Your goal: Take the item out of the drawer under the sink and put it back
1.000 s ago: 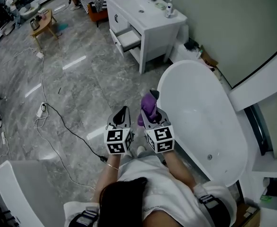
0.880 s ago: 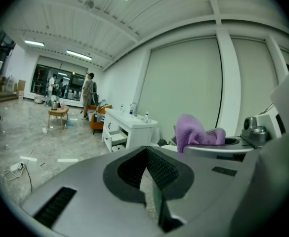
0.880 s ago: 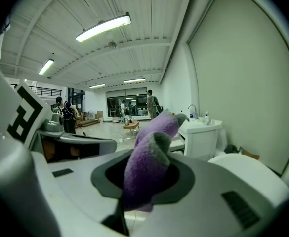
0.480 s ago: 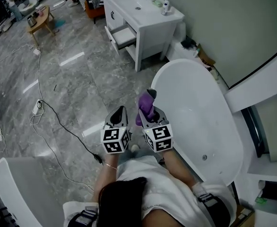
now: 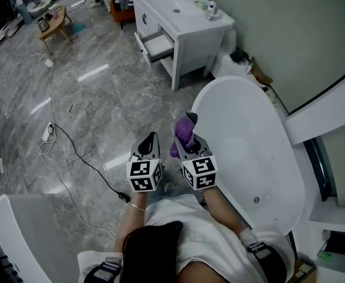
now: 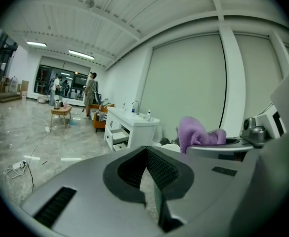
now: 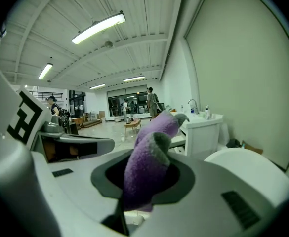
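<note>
Right claw point(image 5: 188, 141) sits at the centre of the head view, pinching a purple cloth point(image 5: 184, 128). In the right gripper view the cloth fills the gap between the jaws and bunches up above them, one fold showing grey. The left claw point(image 6: 146, 154) is just beside it on the left, pressed together with nothing between the ribbed pads. Both point toward the top of the frame, tipped a little downward, over the grey marble floor point(image 5: 101, 105).

The cloth is up in the air, at the near edge of the white tub point(image 5: 249, 152) that takes the right of the frame. It is well apart from the drawer point(image 5: 157, 45), which stands pulled out of the white vanity point(image 5: 190, 37) at top centre. A sink and small bottles point(image 5: 211, 9) are on its worktop, against the wall.

A black cable point(image 5: 84, 158) snakes across the floor on the left, and a little wooden table point(image 5: 51, 25) stands in the upper left corner. The person point(image 5: 184, 234), in a white top, fills the bottom centre.
</note>
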Tool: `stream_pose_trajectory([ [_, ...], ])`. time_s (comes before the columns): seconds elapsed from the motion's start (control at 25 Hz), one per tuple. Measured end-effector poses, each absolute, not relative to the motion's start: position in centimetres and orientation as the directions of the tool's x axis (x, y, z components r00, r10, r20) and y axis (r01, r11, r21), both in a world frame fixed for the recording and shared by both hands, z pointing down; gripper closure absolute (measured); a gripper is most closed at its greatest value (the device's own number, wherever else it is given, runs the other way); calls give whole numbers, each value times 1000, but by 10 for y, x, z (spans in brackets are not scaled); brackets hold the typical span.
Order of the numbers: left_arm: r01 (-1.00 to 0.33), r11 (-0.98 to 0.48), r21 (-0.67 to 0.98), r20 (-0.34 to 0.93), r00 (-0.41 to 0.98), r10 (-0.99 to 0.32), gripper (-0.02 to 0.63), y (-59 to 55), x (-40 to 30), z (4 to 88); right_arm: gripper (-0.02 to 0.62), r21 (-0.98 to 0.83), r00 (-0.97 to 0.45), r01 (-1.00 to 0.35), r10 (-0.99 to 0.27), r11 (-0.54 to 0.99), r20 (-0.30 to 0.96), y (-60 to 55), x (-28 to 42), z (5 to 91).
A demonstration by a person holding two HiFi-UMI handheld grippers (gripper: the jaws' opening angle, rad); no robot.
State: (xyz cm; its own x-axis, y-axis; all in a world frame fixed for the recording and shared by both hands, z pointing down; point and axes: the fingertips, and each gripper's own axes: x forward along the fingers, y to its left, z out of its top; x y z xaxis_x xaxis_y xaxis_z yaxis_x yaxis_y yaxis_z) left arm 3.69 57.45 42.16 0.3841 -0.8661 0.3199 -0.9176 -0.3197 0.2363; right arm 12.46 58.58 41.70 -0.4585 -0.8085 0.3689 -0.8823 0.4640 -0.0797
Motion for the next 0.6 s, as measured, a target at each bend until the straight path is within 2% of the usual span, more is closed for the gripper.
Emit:
stream_pose_trajectory([
  [0.6, -898, -360, 253, 330, 430, -841, 603, 512, 35, 430, 495, -98, -440, -894, -817, 437, 373, 523, 116, 420],
])
